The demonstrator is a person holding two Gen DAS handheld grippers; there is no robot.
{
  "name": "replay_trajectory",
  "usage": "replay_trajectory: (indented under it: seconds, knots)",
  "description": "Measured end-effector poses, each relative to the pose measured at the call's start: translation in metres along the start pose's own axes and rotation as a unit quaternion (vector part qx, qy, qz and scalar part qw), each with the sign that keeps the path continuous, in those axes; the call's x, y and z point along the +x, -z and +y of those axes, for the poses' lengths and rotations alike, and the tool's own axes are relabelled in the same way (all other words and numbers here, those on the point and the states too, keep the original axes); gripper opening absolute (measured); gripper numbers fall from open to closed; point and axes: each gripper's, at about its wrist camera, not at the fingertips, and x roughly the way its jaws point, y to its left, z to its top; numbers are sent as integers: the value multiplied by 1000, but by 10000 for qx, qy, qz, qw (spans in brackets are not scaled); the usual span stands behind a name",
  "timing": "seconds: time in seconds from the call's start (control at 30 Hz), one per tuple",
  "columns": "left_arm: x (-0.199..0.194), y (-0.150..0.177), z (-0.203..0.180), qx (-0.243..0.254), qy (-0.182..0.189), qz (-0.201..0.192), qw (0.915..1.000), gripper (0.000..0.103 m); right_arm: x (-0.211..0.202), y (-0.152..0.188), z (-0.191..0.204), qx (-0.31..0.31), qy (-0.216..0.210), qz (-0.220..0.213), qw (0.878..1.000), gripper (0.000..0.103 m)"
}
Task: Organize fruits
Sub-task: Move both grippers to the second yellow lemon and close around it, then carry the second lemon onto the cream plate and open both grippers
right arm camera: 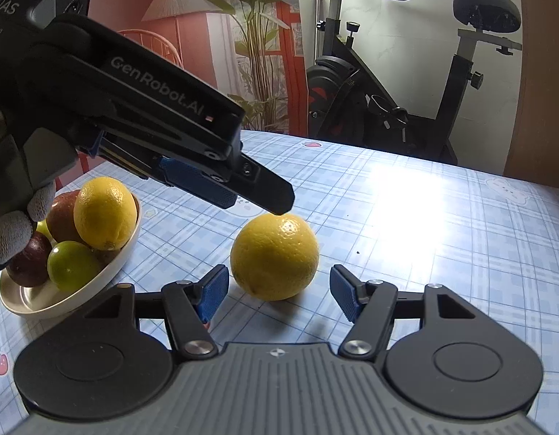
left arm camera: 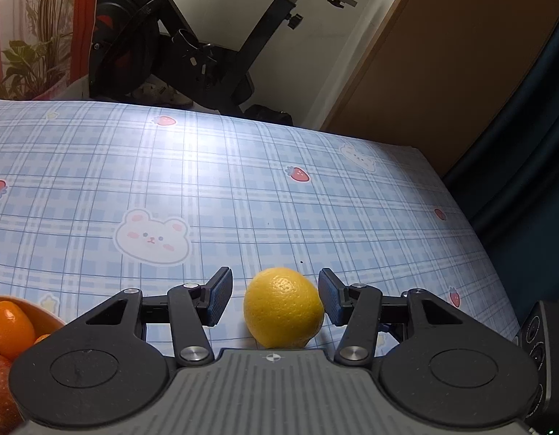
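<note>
Blue plaid tablecloth (left arm camera: 243, 188) fills mid-frame, where the left gripper (left arm camera: 276, 299) straddles a round yellow lemon (left arm camera: 283, 308) with jaws spread, the right gripper (right arm camera: 279, 291) likewise agape nearby; squeeze its widest girth, then lift toward the cream shallow bowl (right arm camera: 44, 304) at lower left, heaped with fruit

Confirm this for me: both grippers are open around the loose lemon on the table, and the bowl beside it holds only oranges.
One detail is off. The bowl does not hold only oranges: the right wrist view shows a lemon, a green lime and reddish fruits in it. The rest stands: the left gripper and right gripper are open around the loose lemon on the table.
</note>
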Motion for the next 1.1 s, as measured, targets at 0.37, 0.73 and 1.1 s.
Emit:
replay_trajectory:
  seconds: [0.37,0.73,1.1]
  knots:
    - [18,3,3,-93,243,188,9995,51,16,-4,-7,76,-177,181,9997,62]
    - [-5,13,0,6,258,239,9994,50,-1,-1,10,35,-304,122,9995,58]
    - [-94,33,20,-5,135,-75,9999,50,-31,-20,79,-338,-731,-113,9967,58]
